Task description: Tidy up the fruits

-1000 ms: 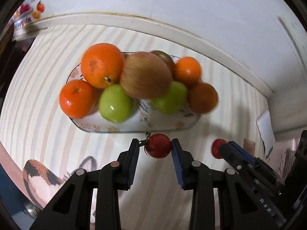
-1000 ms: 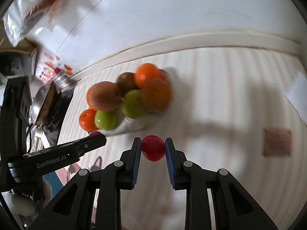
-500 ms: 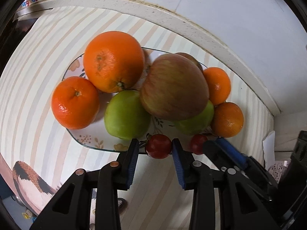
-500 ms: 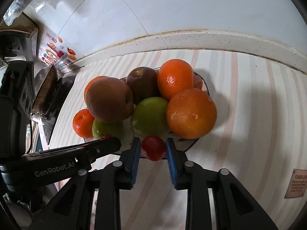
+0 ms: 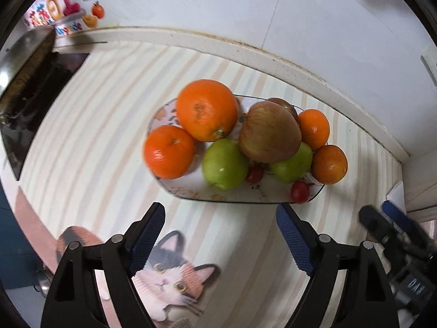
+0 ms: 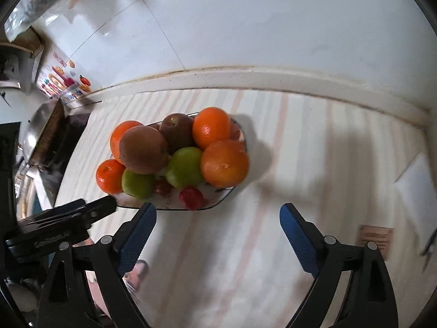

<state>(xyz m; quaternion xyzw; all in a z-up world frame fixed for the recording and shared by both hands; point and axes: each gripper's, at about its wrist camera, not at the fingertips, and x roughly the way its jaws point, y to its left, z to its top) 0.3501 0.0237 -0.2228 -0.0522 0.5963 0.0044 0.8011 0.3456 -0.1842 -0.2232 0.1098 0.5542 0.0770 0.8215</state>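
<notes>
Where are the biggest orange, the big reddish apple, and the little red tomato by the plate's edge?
biggest orange (image 5: 207,109), left wrist view, middle of its peel
big reddish apple (image 5: 270,134), left wrist view, its front side
little red tomato (image 5: 300,191), left wrist view, its centre

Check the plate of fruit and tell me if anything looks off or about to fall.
Nothing spilled or damaged. The red apple sits perched on two green apples, so the pile looks top-heavy. One cherry tomato lies right at the plate rim.

Glossy white tiles (image 6: 245,27) were noted on the wall. A matt striped covering (image 5: 95,114) was seen on the counter. The plate (image 5: 245,198) appeared glazed and smooth. Dimpled, shiny peel was recorded on the large orange (image 5: 207,109); waxy gloss on the green apple (image 5: 224,164). Ribbed blue pads (image 5: 147,235) were observed on matt black plastic fingers.
</notes>
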